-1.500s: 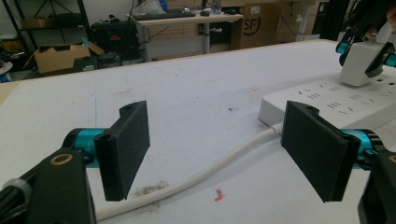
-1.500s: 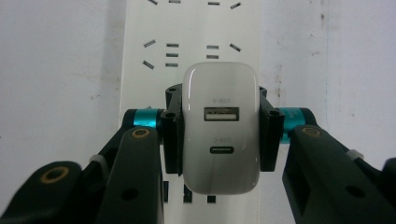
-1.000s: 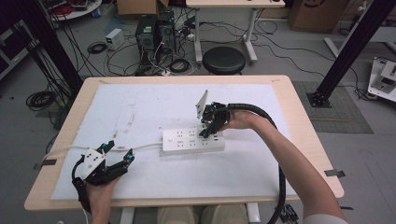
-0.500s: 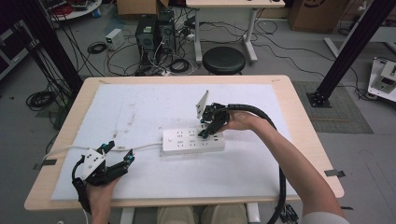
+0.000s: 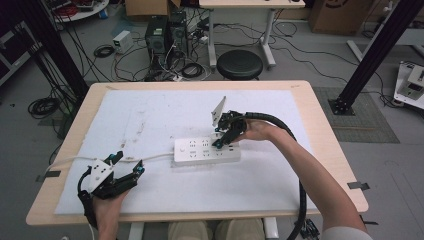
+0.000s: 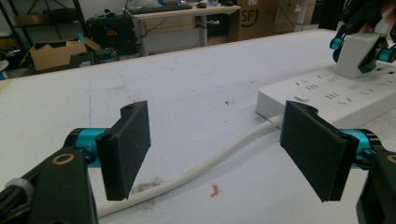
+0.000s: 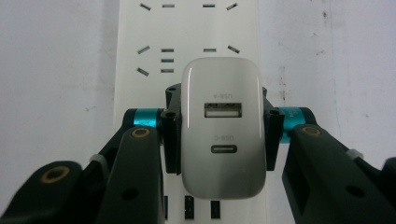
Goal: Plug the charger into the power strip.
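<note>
Clamped on the charger [image 7: 221, 128] over the power strip [image 5: 207, 150], the right gripper [image 7: 221, 129] risks jamming misaligned prongs; the left gripper [image 6: 224, 154], at seven o'clock, idles open.

Place: a lab or technical workroom is indicated.
Work surface: a wooden table [image 5: 320, 130] is covered by a white mat [image 5: 150, 120], marked with scuffs and stains.
Floor: grey flooring is strewn with loose black cables [image 5: 42, 106] and coils.
Equipment: two dark computer towers [image 5: 167, 35] are stood on the floor behind the table, with a small white box [image 5: 122, 41] beside them.
Furniture: a black round stool [image 5: 240, 64] and a height-adjustable desk [image 5: 240, 20] are seen beyond.
Storage: cardboard boxes [image 6: 56, 53] are stacked along the wall.
Structure: black metal frame posts [image 5: 372, 50] are set at either side.
</note>
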`<action>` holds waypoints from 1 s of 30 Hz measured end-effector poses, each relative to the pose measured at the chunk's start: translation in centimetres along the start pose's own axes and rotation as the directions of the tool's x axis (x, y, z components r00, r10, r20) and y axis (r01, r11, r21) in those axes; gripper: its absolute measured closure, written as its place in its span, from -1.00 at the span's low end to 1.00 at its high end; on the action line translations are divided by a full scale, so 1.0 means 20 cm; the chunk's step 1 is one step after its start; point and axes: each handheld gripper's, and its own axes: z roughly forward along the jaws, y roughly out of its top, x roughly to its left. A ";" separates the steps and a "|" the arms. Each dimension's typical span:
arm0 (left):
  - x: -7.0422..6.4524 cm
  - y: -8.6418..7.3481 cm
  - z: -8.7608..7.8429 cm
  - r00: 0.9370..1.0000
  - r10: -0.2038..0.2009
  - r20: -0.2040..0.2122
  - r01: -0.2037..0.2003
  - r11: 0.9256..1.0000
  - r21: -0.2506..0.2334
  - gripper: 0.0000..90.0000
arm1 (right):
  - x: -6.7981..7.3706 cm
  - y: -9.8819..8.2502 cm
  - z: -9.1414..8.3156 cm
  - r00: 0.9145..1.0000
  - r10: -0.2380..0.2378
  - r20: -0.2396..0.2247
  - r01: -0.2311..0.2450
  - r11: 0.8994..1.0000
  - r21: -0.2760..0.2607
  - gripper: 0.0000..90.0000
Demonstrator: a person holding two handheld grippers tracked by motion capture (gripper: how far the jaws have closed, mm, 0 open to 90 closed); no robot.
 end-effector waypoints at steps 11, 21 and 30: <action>0.01 0.00 0.00 1.000 -0.002 0.001 0.002 1.000 -0.001 -0.45 | -0.01 -0.01 0.01 1.000 0.002 -0.004 -0.002 0.999 -0.032 0.41; 0.00 0.00 0.00 1.000 0.004 0.005 -0.004 1.000 -0.001 -0.45 | -0.03 0.00 -0.01 0.995 0.103 -0.007 -0.103 0.992 -0.071 -0.33; 0.00 0.00 0.00 1.000 0.003 0.005 -0.003 1.000 -0.002 -0.45 | 0.02 -0.03 -0.06 0.992 0.121 0.043 -0.117 0.988 -0.097 -0.53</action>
